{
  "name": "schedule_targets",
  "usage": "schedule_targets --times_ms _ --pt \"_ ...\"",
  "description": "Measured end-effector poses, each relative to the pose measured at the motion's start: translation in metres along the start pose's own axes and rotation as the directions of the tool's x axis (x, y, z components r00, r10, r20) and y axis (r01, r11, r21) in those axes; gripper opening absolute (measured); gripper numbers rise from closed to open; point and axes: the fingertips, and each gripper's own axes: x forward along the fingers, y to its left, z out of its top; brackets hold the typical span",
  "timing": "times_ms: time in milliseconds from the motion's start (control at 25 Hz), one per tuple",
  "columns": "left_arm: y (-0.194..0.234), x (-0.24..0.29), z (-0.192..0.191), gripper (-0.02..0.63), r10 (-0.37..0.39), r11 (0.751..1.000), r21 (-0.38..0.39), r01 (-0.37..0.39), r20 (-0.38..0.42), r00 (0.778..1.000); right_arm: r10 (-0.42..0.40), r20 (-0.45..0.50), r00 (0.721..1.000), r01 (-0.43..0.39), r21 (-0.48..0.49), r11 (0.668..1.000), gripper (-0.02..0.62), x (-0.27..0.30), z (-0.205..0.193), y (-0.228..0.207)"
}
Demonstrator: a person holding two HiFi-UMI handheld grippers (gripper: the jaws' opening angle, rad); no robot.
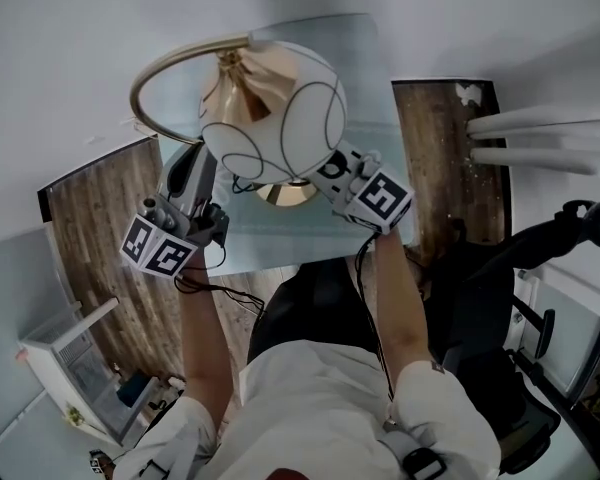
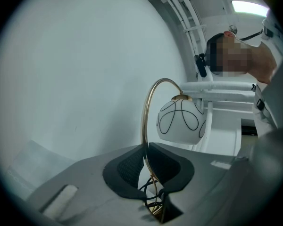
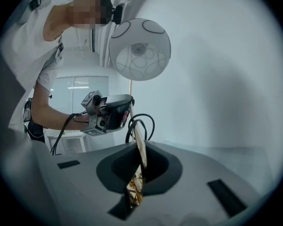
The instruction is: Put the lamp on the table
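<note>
Two grippers held the lamp (image 1: pixel 275 108): we clamped the left gripper (image 2: pixel 145 163) on its arched gold stem (image 2: pixel 145 119), the right gripper (image 3: pixel 140 167) on its base rim (image 3: pixel 139 145); the shade (image 3: pixel 139 48) sat above both, table (image 1: pixel 280 246) below.

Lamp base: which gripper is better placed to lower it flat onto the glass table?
Right, probably. The right gripper is shut on the edge of the base itself, over the glass table, so it can level it. The left gripper is shut only on the thin curved stem.
</note>
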Motion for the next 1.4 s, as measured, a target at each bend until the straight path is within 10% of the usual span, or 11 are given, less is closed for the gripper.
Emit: schedule_targets --times_ms 1400 --pt "0.043 0.009 -0.056 0.029 0.002 1.0 -0.007 -0.002 -0.007 1.0 0.025 -0.051 0.998 -0.027 -0.04 0.999 0.006 0.021 -0.071 -0.032"
